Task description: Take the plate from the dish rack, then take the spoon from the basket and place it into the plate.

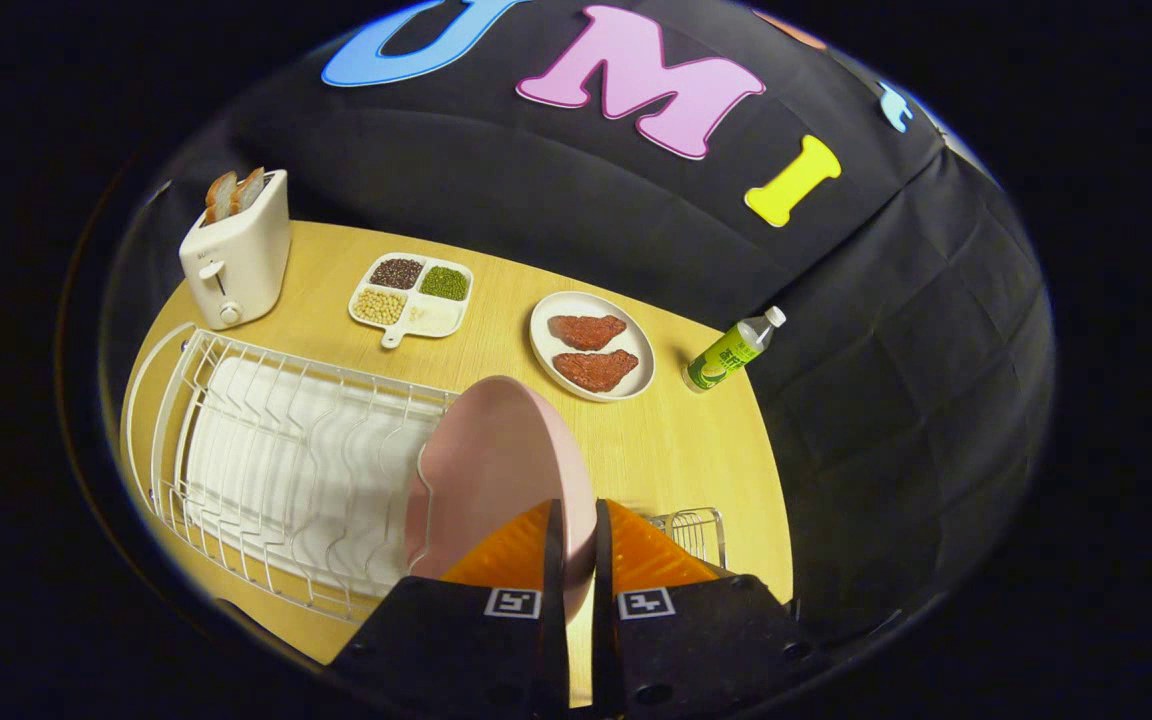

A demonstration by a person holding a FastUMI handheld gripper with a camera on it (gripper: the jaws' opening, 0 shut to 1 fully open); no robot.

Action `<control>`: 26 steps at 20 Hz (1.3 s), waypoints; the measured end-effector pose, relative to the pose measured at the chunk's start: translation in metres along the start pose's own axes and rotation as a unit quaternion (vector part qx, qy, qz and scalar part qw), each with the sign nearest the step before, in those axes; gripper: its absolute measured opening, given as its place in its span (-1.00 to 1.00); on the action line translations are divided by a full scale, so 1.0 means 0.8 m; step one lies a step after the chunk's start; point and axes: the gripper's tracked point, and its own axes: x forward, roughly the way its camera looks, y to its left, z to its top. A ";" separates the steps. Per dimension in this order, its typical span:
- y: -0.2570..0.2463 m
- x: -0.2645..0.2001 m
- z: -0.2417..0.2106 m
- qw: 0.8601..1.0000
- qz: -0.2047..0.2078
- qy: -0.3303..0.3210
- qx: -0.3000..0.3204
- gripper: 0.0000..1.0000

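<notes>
A pink plate (496,470) stands on its edge at the right end of the white wire dish rack (276,470). My gripper (576,530) is shut on the plate's near rim, one finger on each face. Just right of the fingers a corner of a small wire basket (696,530) peeks out; the spoon is hidden from me.
On the wooden table (676,440) beyond the rack stand a white toaster (236,260) with bread, a divided tray of beans (413,295), a white plate with two red patties (591,345) and a green bottle (731,352) near the far right edge.
</notes>
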 end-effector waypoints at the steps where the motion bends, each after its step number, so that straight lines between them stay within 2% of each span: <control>1: -0.001 0.000 0.006 1.000 -0.002 0.000 -0.014 -0.74; 4: -0.001 -0.004 0.021 0.999 -0.013 0.002 -0.037 -0.74; 8: 0.003 -0.014 0.056 0.992 -0.045 -0.039 -0.108 -0.75; 11: -0.009 -0.026 0.072 0.988 -0.061 -0.066 -0.124 -0.75; 17: -0.029 -0.070 0.078 0.994 0.008 -0.105 -0.031 -0.75; 21: -0.038 -0.115 0.062 0.987 0.094 -0.125 0.040 -0.75; 26: -0.058 -0.150 0.009 0.975 0.148 -0.126 0.110 -0.78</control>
